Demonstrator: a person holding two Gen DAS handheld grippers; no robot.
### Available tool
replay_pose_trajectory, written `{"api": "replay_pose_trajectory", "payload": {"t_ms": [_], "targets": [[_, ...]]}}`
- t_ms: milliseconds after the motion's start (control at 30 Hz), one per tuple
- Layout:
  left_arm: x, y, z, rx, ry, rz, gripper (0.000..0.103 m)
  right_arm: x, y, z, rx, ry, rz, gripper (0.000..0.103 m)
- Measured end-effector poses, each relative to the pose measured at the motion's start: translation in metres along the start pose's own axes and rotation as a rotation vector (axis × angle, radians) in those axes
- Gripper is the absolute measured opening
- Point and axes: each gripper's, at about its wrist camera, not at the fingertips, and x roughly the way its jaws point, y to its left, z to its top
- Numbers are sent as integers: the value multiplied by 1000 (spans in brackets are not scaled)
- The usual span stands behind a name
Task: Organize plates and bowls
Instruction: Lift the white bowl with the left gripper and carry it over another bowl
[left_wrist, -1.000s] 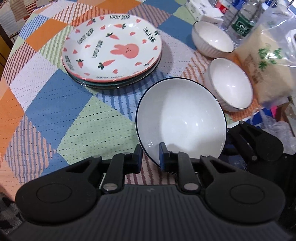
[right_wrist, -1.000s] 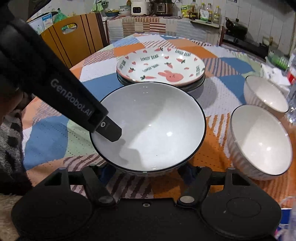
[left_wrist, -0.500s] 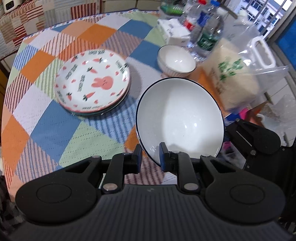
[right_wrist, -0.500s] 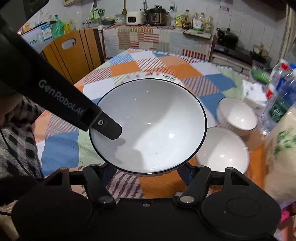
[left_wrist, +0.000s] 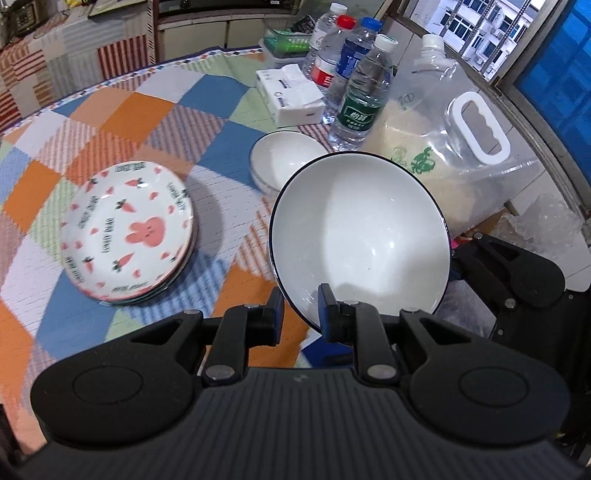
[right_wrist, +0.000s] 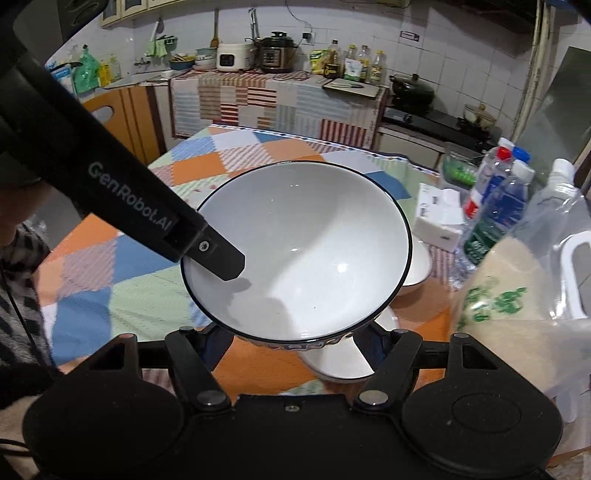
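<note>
A large white bowl (left_wrist: 360, 236) with a dark rim hangs in the air above the patchwork table, tilted. My left gripper (left_wrist: 300, 306) is shut on its near rim, one finger inside and one outside. In the right wrist view that finger (right_wrist: 218, 260) reaches into the large bowl (right_wrist: 306, 251) from the left. My right gripper (right_wrist: 295, 339) clasps the bowl's lower outside wall between widely spread fingers. A stack of bunny-and-carrot plates (left_wrist: 127, 232) lies on the table to the left. One small white bowl (left_wrist: 286, 158) sits behind the large one; another small bowl (right_wrist: 340, 362) lies right beneath it.
Several water bottles (left_wrist: 364, 96), a tissue pack (left_wrist: 291, 94) and a clear handled bag of rice (left_wrist: 443, 147) crowd the table's right edge. A wooden chair (right_wrist: 122, 122) and a kitchen counter (right_wrist: 277, 99) stand beyond the table.
Both grippers have risen with the large bowl between them, so the table has dropped farther below. The bowl now hangs over the nearer small bowl, close to the bottles and rice bag.
</note>
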Motion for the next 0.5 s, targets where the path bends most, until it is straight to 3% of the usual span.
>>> {"api": "replay_pose_trajectory", "payload": {"t_ms": [200, 500], "targets": [[45, 8, 15, -98, 56, -64, 17, 25, -26, -8, 13, 43, -4, 75], [93, 14, 15, -113, 127, -33, 17, 64, -35, -23, 61, 128, 18, 75]]}}
